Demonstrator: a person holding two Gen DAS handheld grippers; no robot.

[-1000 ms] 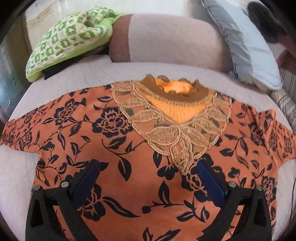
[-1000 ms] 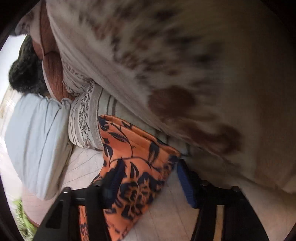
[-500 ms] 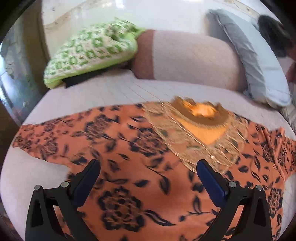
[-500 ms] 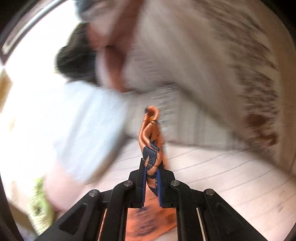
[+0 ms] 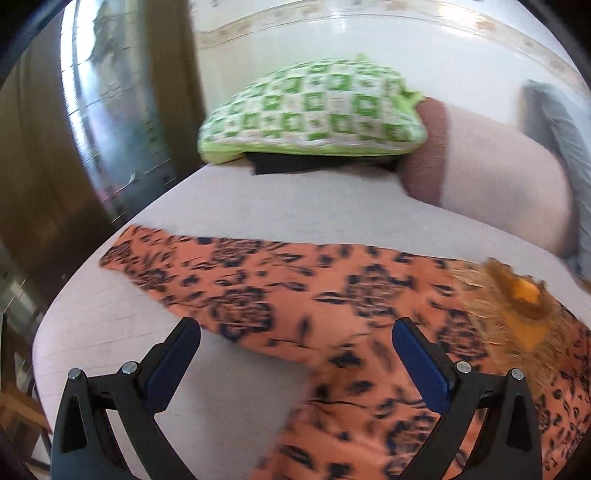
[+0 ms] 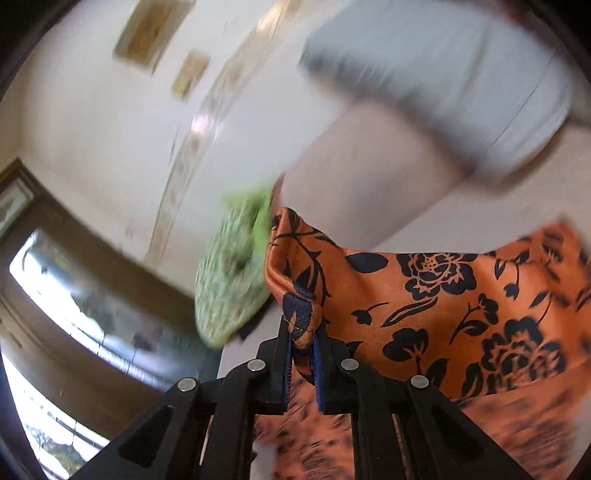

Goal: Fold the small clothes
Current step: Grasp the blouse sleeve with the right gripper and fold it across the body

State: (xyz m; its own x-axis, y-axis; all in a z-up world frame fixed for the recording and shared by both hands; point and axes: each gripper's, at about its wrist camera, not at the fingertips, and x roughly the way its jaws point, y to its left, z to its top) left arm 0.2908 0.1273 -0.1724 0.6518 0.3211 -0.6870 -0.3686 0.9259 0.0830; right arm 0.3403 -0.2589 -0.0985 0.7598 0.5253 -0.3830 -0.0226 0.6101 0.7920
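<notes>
Jaws pinch orange blouse (image 6: 424,288) sleeve.

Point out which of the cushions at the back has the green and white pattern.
The checked cushion at the left, lying on something dark. The brown and beige bolster beside it and the grey pillow further right are plain.

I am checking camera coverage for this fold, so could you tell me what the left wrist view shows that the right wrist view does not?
Only the left wrist view shows the open left gripper above the blouse's flat sleeve, and its gold lace neckline. Only the right wrist view shows the right gripper shut on a bunched, lifted sleeve end, plus framed pictures on the wall. Both show the orange floral blouse, the green checked cushion and the grey pillow.
</notes>
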